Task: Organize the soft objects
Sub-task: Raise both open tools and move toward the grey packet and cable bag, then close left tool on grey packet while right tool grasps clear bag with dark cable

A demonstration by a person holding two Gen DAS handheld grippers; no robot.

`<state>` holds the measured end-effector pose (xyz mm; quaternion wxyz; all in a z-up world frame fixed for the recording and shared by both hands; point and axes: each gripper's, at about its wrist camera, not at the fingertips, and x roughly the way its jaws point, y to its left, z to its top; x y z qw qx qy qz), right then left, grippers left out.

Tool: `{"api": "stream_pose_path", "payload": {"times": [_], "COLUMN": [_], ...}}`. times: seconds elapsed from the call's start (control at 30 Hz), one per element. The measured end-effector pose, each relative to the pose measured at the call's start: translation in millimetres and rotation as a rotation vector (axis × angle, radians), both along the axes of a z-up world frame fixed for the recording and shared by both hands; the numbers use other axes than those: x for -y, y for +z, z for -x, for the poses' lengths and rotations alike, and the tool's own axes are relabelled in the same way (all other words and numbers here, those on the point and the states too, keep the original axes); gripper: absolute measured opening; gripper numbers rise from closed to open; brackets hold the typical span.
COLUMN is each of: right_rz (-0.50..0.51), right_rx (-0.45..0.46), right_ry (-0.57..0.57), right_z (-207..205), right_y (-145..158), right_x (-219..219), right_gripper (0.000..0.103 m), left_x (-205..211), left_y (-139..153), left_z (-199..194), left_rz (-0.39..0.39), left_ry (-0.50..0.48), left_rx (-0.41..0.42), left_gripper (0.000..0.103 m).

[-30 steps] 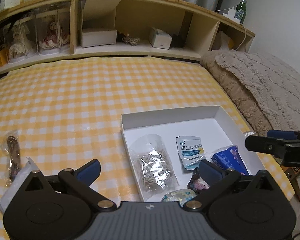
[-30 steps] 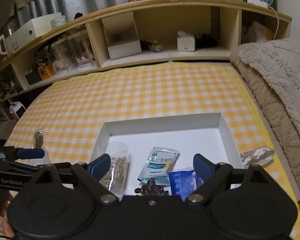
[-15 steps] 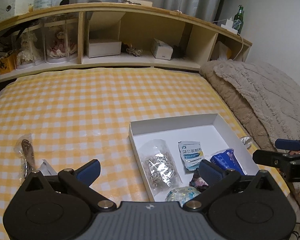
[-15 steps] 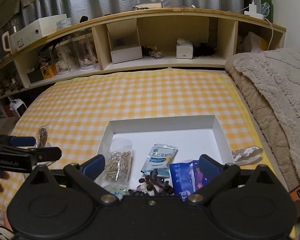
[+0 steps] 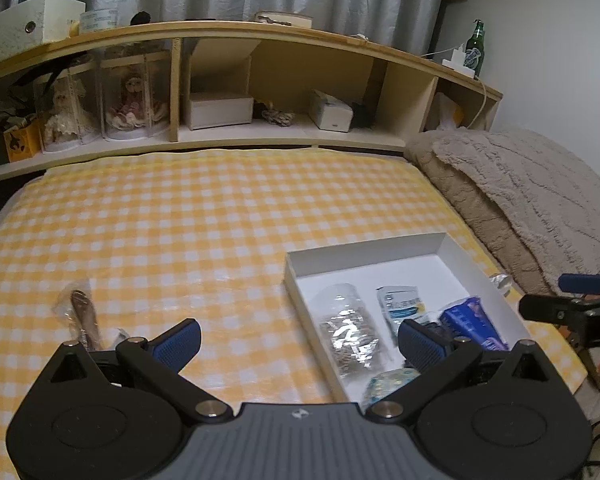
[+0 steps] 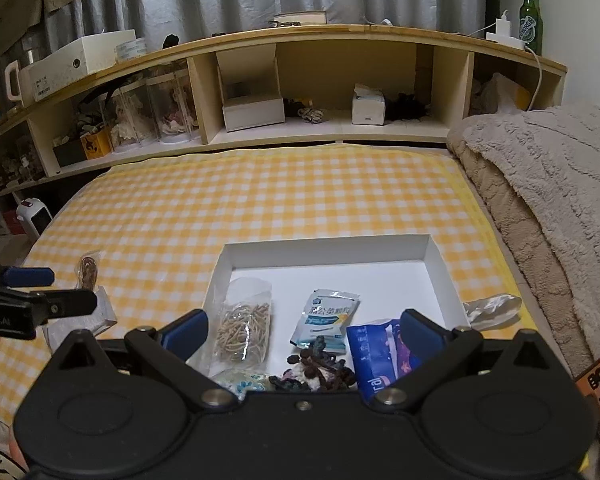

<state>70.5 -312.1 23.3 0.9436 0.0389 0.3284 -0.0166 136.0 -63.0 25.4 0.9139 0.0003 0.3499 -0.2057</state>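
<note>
A white box point(image 6: 328, 254) point(image 5: 364, 254) lies on the yellow checked bed. It holds a clear bag of rubber bands point(image 6: 244, 326) point(image 5: 350, 334), a light blue sachet point(image 6: 326, 318) point(image 5: 400, 308), a dark blue pack point(image 6: 374, 354) point(image 5: 470, 320), a dark knitted item point(image 6: 316, 368) and a patterned pouch point(image 5: 388, 380). My left gripper point(image 5: 300, 340) is open and empty above the cloth, left of the box. My right gripper point(image 6: 304, 330) is open and empty over the box's near edge. A small bag with a brown item point(image 5: 82, 316) point(image 6: 89, 272) and a white packet point(image 6: 100, 312) lie on the cloth at the left.
A crumpled clear wrapper point(image 6: 492, 308) lies right of the box. A beige blanket point(image 6: 548, 208) is piled along the right. A wooden shelf unit point(image 6: 300, 92) with boxes and dolls runs along the back. A green bottle point(image 6: 531, 20) stands on its top right.
Both grippers have risen and pulled back from the bed, so the box and the bags look farther and lower in both views. Both stay open and empty.
</note>
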Motion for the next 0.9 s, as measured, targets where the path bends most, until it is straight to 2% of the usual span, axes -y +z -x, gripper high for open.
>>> {"api": "stream_pose_path", "payload": {"times": [0.33,0.6,0.7,0.83,0.9], "right_rz": [0.001,-0.007,-0.019,-0.04,-0.047], "right_rx": [0.001,0.012,0.009,-0.002,-0.006], "right_ry": [0.001,0.052,0.078,0.117,0.135], "right_z": [-13.2,-30.9,-39.4,-50.7,-55.9], "right_y": [-4.7,-8.9,-13.7,-22.6,-26.7], "right_x": [-18.5,-51.9,-67.7,-89.5,-100.3], "right_gripper": [0.103,0.103,0.103,0.103,0.103], "left_x": [-46.9,-97.9,-114.5,-137.9,-142.5], "left_y": [-12.3,-26.6,-37.3,-62.5,-74.5], "left_z": [-18.1,-41.1,-51.5,-67.1,-74.4], "left_rz": [-0.028,-0.068,-0.091,-0.085,-0.11], "left_ry": [0.043,0.106,0.117,0.149,0.139], "left_rx": [-0.009,-0.021,-0.059,-0.161,-0.208], "left_gripper": [0.103,0.103,0.103,0.103,0.103]}}
